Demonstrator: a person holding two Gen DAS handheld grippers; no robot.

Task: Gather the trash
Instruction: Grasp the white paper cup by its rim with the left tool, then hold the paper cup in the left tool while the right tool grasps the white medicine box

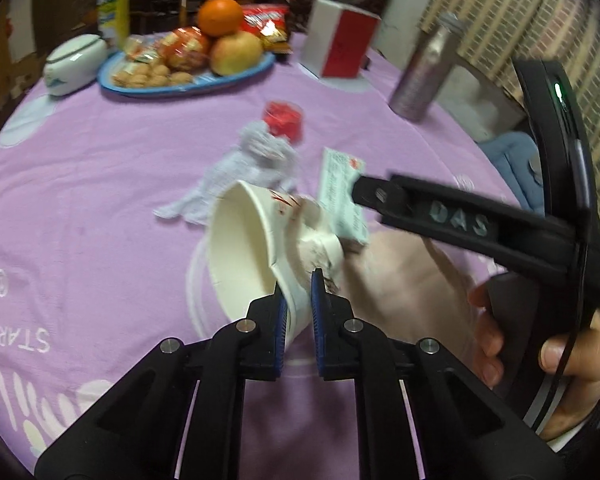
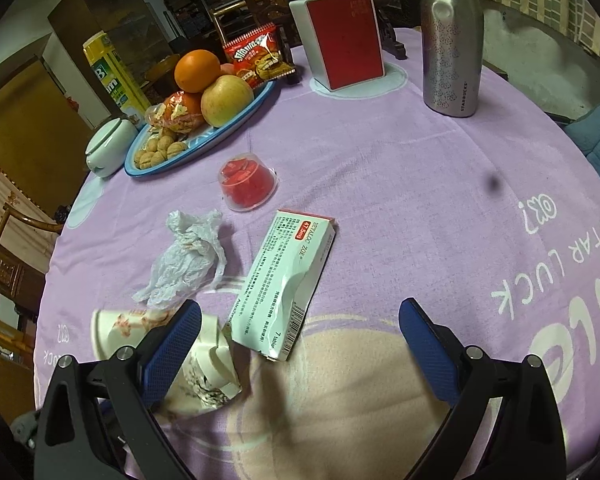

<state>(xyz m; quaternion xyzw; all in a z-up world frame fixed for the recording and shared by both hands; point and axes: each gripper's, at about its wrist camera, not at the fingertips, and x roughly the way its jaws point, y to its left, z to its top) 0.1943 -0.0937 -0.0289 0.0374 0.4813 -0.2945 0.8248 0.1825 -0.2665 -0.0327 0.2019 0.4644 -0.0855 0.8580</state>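
Observation:
My left gripper [image 1: 300, 300] is shut on the wall of a crumpled white paper cup [image 1: 256, 240], held tilted just above the purple tablecloth; the cup also shows in the right wrist view [image 2: 204, 356]. My right gripper [image 2: 300, 328] is open and empty, hovering over a white-and-green medicine box [image 2: 284, 280]; the box also shows in the left wrist view [image 1: 342, 192]. A crumpled white tissue [image 2: 188, 256] lies left of the box, and a small clear cup of red jelly [image 2: 248, 184] sits beyond it.
A blue plate [image 2: 216, 136] with fruit, nuts and snack packs stands at the back left beside a white lidded jar [image 2: 108, 146]. A red-and-white box [image 2: 340, 40] and a steel bottle [image 2: 450, 40] stand at the back. The table edge curves at right.

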